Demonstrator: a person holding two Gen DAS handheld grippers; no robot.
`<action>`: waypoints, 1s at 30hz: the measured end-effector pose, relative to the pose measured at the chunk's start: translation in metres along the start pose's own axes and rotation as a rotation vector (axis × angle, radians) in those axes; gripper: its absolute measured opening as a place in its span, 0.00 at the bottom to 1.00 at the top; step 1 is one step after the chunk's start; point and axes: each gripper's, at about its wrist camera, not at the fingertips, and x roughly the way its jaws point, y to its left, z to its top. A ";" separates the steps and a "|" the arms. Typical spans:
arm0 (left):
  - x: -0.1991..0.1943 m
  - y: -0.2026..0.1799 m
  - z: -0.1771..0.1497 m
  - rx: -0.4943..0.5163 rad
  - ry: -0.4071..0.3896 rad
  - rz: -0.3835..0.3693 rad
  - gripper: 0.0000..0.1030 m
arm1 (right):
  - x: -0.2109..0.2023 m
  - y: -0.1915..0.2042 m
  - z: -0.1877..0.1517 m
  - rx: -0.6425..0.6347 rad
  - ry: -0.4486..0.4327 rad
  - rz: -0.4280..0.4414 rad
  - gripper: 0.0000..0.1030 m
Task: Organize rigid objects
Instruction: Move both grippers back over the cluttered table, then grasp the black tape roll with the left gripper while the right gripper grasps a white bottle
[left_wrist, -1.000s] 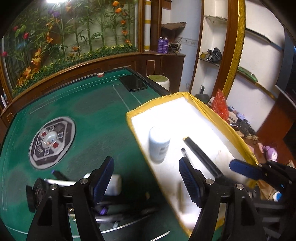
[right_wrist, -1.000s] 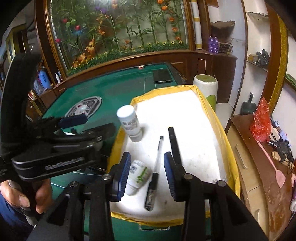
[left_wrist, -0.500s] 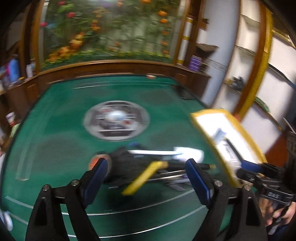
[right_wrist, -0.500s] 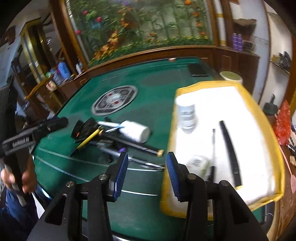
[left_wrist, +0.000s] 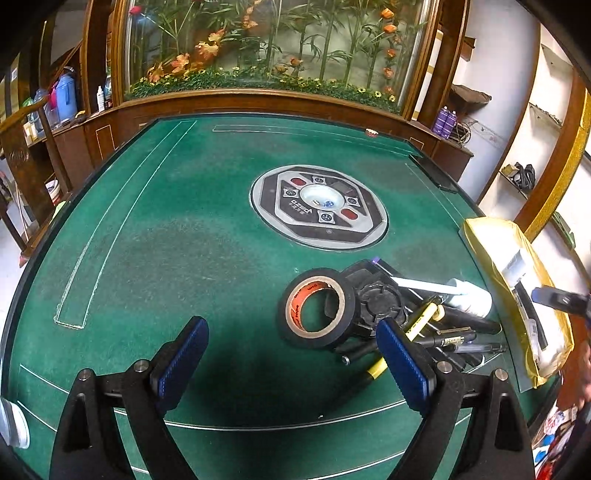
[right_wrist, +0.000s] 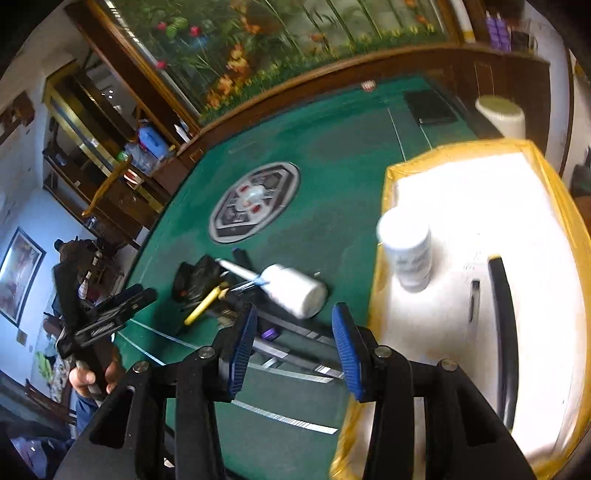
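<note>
Left tongs (left_wrist: 291, 363) spread wide, holding nothing, hovering over the green desk (left_wrist: 177, 240) just short of the tape roll (left_wrist: 317, 308). Right tongs (right_wrist: 293, 349) also released, empty, above the clutter pile by the lying white bottle (right_wrist: 293, 290). Left view alone shows the tape roll and pens (left_wrist: 458, 338). Right view alone shows the upright white bottle (right_wrist: 408, 251) on the yellow-rimmed tray (right_wrist: 384, 192), plus the black stick (right_wrist: 504, 332).

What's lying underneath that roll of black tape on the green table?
The tape roll leans on a black round-hubbed object atop a heap of pens. Green felt shows through its core; whatever lies beneath its right edge is covered.
</note>
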 end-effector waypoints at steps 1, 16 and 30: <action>-0.001 0.001 0.000 0.001 -0.001 -0.002 0.92 | 0.005 -0.005 0.008 -0.001 0.011 0.007 0.40; 0.009 -0.001 0.000 0.040 0.038 0.027 0.92 | -0.014 0.030 -0.003 -0.060 -0.185 -0.018 0.46; 0.066 0.009 0.018 -0.071 0.161 -0.131 0.91 | -0.008 0.071 -0.039 -0.113 -0.121 0.072 0.46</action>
